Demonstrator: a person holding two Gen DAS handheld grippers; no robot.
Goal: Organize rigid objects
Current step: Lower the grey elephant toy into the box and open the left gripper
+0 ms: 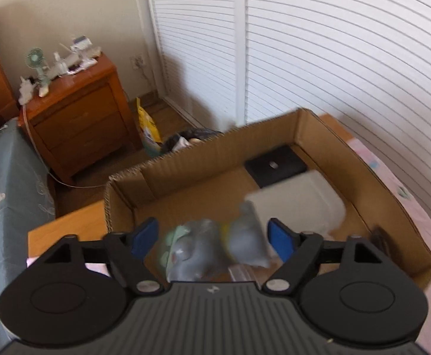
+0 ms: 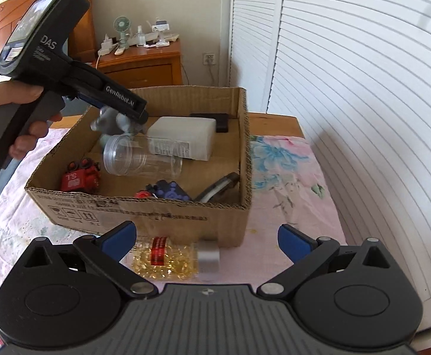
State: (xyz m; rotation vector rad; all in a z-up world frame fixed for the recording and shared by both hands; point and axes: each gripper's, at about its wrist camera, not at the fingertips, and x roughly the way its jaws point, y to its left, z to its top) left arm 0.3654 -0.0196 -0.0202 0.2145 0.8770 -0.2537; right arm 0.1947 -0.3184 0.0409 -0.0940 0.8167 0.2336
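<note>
just ahead of the right claw (image 2: 206, 238), whose blue pads stand wide apart and grasp nothing, a clear bottle of yellow capsules (image 2: 174, 256) lies on its side on the floral cloth (image 2: 286, 159) of the worktop, touching the near wall of the cardboard box (image 2: 144, 213). i judge it stiff, light and smooth, likely to roll and to slip if pinched at the cap end; the safest hold looks to be across the middle of the body, near the red label. beyond it, inside the box, lie a red toy (image 2: 80, 179), a dark blue studded piece (image 2: 172, 192), a clear plastic jar (image 2: 143, 158) on its side, a white block (image 2: 185, 137) and a black case (image 2: 215, 119) at the far wall. above the box's left half the left claw (image 1: 214, 238) hangs with its pads spread, and a grey figurine (image 2: 110, 119) sits between them; from the blurred left wrist view i cannot see the pads pressing on it, so it looks let go or nearly so. the figurine seems hard and lumpy, best taken across its narrow waist. further off stand a wooden nightstand (image 2: 153, 59) and white louvred doors (image 2: 348, 59).
</note>
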